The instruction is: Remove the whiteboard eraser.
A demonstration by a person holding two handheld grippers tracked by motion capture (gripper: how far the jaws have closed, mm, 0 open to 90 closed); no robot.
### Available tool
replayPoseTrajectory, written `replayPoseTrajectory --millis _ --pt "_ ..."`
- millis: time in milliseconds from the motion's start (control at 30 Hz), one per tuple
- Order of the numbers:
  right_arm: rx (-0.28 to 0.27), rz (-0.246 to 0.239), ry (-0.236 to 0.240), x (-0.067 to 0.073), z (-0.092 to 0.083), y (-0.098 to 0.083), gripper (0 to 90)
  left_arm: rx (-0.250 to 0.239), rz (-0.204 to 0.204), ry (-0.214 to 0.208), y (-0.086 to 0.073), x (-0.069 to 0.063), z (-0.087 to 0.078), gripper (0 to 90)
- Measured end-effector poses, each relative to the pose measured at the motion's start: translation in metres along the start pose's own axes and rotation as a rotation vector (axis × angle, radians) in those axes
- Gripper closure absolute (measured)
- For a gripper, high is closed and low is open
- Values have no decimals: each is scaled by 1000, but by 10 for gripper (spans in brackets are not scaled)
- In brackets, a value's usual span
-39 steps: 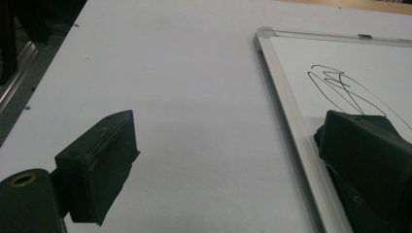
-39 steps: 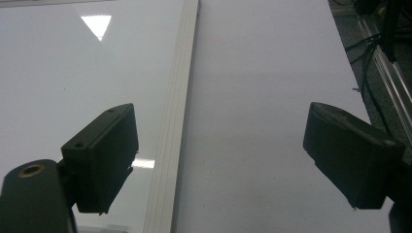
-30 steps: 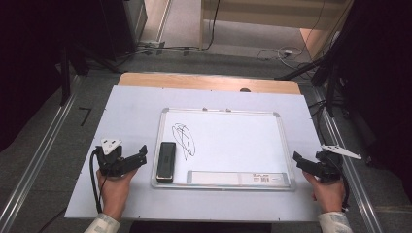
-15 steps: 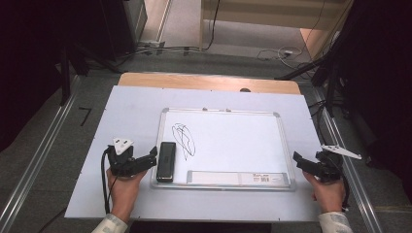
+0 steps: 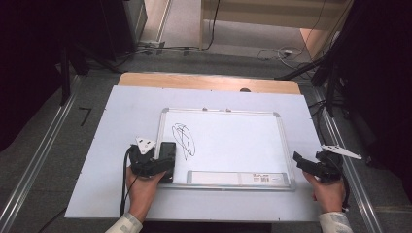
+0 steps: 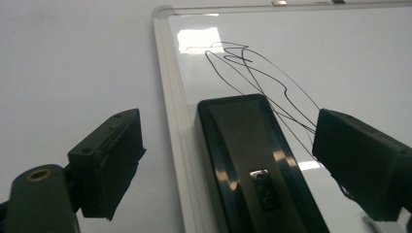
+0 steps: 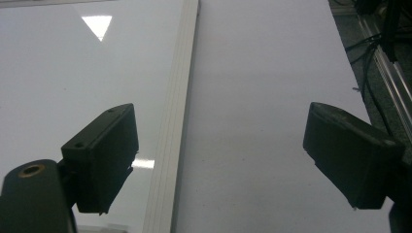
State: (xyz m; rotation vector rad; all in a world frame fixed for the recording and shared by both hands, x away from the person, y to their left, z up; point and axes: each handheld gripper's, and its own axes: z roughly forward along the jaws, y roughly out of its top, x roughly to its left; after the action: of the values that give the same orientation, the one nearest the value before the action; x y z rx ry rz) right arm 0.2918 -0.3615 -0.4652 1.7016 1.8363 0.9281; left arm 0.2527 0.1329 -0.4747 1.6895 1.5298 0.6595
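A white whiteboard (image 5: 233,145) lies on the pale table with a black scribble (image 5: 183,140) near its left side. A black eraser (image 5: 168,149) rests on the board's left edge. My left gripper (image 5: 164,167) has come over the eraser's near end. In the left gripper view the eraser (image 6: 243,145) lies between the jaws of the left gripper (image 6: 228,145); they have just been closing a little but stand apart from its sides. My right gripper (image 5: 299,162) is open and holds nothing at the board's right edge; in its own view the right gripper (image 7: 218,141) straddles the board's frame (image 7: 180,97).
A grey marker tray (image 5: 238,178) runs along the board's near edge. The pale table sheet (image 5: 121,126) has bare room to the left of the board. Beyond the wooden far edge (image 5: 209,81), cables (image 5: 282,52) lie on the floor. Metal rails (image 5: 39,160) flank the table.
My left hand has slid right across the table, and its jaws now straddle the eraser's near end. The right hand has stayed where it was.
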Motion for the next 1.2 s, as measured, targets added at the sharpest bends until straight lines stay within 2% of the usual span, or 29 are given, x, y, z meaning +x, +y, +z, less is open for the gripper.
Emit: replayPoseTrajectory --millis 167,467,700,900,1000,1200 --pt "0 2 0 -1 0 0 114 22 12 -1 -1 -7 7 194" --pt "0 5 0 -2 0 0 114 48 16 35 -2 -16 13 262" --pt "-2 4 -3 -2 0 -1 114 73 29 55 -4 -19 16 306" --pt "-1 5 -3 -2 0 -1 114 88 19 75 -6 -20 20 315" --pt "-2 4 -3 -2 0 -1 114 96 12 79 -8 -21 22 320" --pt "-4 7 -3 -3 0 -1 114 108 24 77 -9 -22 25 371"
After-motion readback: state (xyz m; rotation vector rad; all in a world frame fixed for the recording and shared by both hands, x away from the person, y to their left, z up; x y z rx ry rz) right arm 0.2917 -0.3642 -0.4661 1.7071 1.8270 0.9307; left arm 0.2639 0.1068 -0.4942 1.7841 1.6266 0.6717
